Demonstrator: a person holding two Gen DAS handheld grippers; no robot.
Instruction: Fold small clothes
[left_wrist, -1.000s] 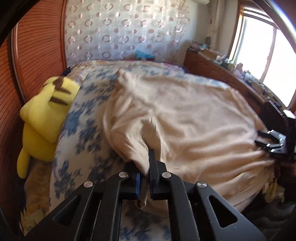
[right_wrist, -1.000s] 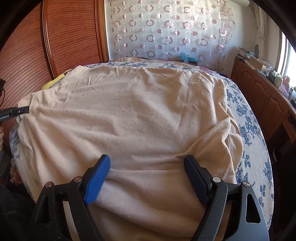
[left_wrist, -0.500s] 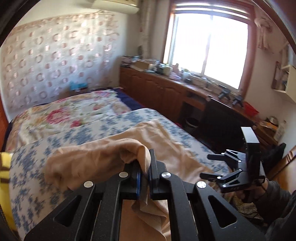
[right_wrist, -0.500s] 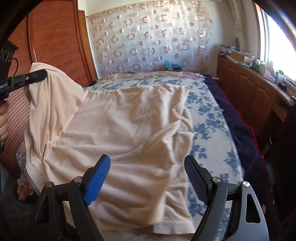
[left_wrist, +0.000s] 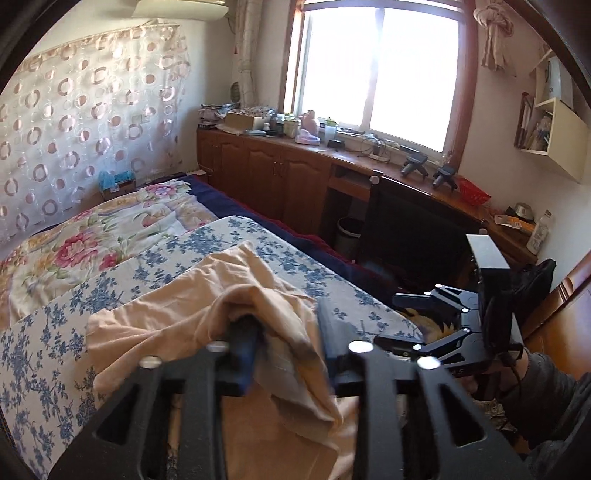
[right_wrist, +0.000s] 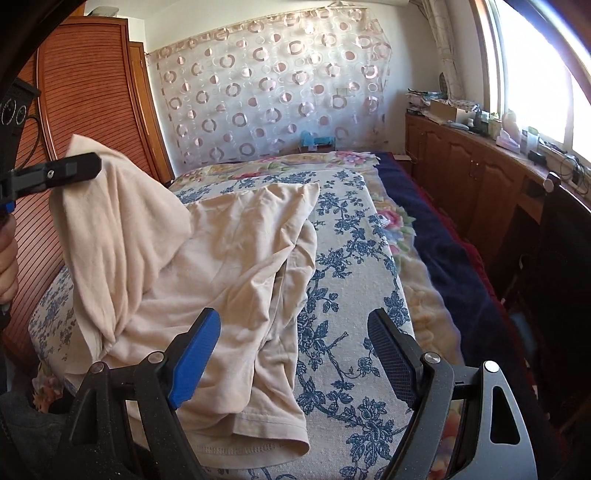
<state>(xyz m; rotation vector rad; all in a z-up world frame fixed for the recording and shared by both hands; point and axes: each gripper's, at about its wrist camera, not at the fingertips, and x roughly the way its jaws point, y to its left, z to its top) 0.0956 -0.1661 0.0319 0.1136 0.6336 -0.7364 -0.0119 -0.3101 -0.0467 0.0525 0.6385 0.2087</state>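
Beige shirt (right_wrist: 236, 258) lies on blue-floral bed cover (right_wrist: 347, 280), long axis running from hem at near edge twd the far curtain (right_wrist: 273, 92), one side lifted & draped over left gripper (left_wrist: 288, 343). Left jaws opening, cloth between them, pads no longer pressing. Right gripper (right_wrist: 295, 354) spread wide over near hem, nothing between.

A bed (right_wrist: 443, 258) bears a blue-flowered sheet (right_wrist: 343, 258) (rose-patterned quilt (left_wrist: 92, 243) beyond) under a rumpled cream garment (right_wrist: 229, 251).
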